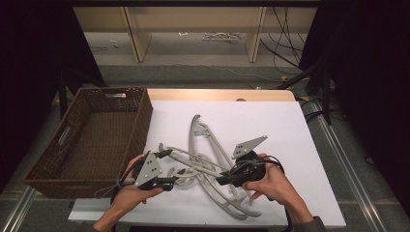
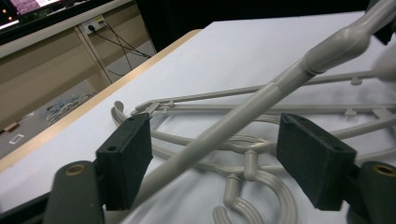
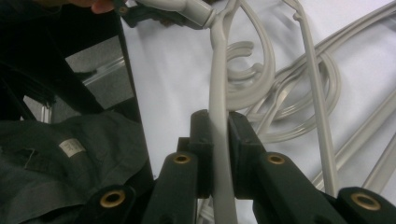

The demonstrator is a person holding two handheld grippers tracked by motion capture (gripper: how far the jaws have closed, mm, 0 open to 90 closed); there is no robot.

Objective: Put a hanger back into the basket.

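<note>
Already the right gripper clamps 1 grey hanger; the left gripper straddles it, pads apart. Tangled hangers could drag along.

The left hand-held gripper is rising from six o'clock, its two black jaws standing apart with a wide gap between the pads. A grey hanger arm is running through that gap, slanting from seven o'clock up to one o'clock, lying close against the left pad and well clear of the right one. Behind it, a tangle of grey hangers is lying on the white counter, with curved hooks showing toward five o'clock. At eleven o'clock, beyond the counter's wooden edge, a shelf unit with cables is standing.
</note>
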